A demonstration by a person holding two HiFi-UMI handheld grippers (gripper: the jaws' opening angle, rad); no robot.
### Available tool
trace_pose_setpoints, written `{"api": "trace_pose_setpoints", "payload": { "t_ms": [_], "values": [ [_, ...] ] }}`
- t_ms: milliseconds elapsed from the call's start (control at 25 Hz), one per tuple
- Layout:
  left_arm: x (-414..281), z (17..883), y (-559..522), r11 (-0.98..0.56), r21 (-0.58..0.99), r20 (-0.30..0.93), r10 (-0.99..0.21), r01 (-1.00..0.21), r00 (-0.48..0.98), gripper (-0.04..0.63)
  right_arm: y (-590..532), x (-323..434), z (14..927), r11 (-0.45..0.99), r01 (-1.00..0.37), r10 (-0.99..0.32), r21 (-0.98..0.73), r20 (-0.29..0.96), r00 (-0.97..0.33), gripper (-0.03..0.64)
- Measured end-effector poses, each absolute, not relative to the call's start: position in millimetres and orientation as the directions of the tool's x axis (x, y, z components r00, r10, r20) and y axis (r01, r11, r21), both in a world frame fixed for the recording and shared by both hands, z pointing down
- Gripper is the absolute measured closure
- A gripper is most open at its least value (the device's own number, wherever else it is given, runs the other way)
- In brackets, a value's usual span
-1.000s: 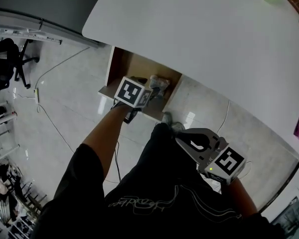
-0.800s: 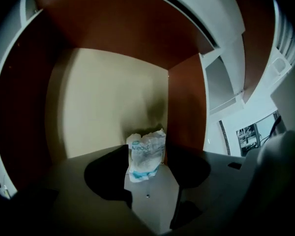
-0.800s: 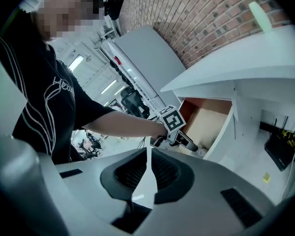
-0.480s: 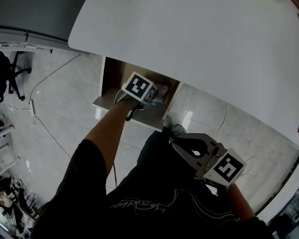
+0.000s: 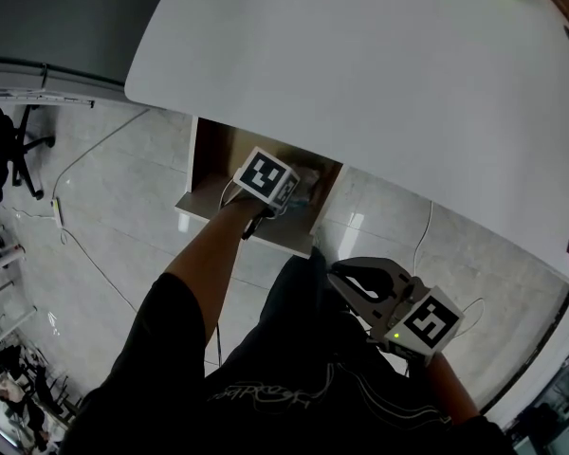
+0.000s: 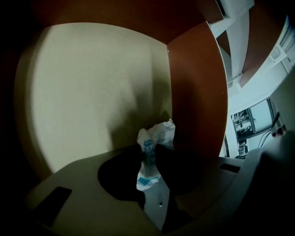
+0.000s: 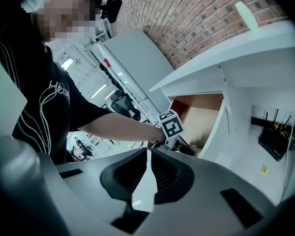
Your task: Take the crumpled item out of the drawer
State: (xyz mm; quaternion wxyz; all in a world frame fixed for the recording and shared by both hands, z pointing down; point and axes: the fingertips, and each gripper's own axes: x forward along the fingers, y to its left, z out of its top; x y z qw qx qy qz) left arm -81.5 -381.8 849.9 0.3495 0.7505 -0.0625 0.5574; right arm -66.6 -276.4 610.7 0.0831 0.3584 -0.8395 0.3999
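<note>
The wooden drawer (image 5: 211, 154) stands pulled out from under the white table. My left gripper (image 5: 299, 192) reaches into its right rear corner. In the left gripper view a crumpled white and blue wrapper (image 6: 153, 142) lies against the brown side wall (image 6: 196, 92). My left gripper (image 6: 148, 155) is closing on it, and its lower part is squeezed thin between the dark pads. In the head view the wrapper (image 5: 310, 176) just shows beyond the marker cube. My right gripper (image 5: 341, 275) hangs low by the person's body, shut with nothing in it (image 7: 147, 154).
The white tabletop (image 5: 379, 64) overhangs the drawer's back. Cables (image 5: 95, 245) run over the tiled floor at the left, and an office chair (image 5: 5, 140) stands further left. A black router (image 7: 273, 136) hangs on the wall under the table.
My left gripper has pushed deeper into the drawer, onto the crumpled wrapper. The right gripper has stayed near the body, shifted only slightly.
</note>
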Motion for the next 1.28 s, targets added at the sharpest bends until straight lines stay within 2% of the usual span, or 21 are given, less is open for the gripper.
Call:
{"api": "trace_pose_setpoints", "payload": {
  "t_ms": [320, 760, 1040, 1280],
  "values": [
    [-81, 817, -386, -0.758, 0.444, 0.873, 0.245, -0.479, 0.422, 0.512, -272, -55, 603, 0.396, -0.678, -0.571, -0.619, 0.412, -0.710, 0.563],
    [-95, 689, -369, -0.801, 0.311, 0.856, 0.001, -0.512, 0.517, 0.515, -226, -46, 530, 0.466, -0.707, -0.591, -0.532, 0.407, -0.697, 0.563],
    [-107, 551, -329, -0.807, 0.289, 0.746, -0.148, -0.515, 0.649, 0.517, -194, -46, 437, 0.509, -0.744, -0.645, -0.433, 0.381, -0.663, 0.563],
    [-111, 414, -265, -0.820, 0.288, 0.592, -0.254, -0.494, 0.765, 0.515, -156, -39, 350, 0.544, -0.759, -0.694, -0.357, 0.317, -0.646, 0.563]
  ]
}}
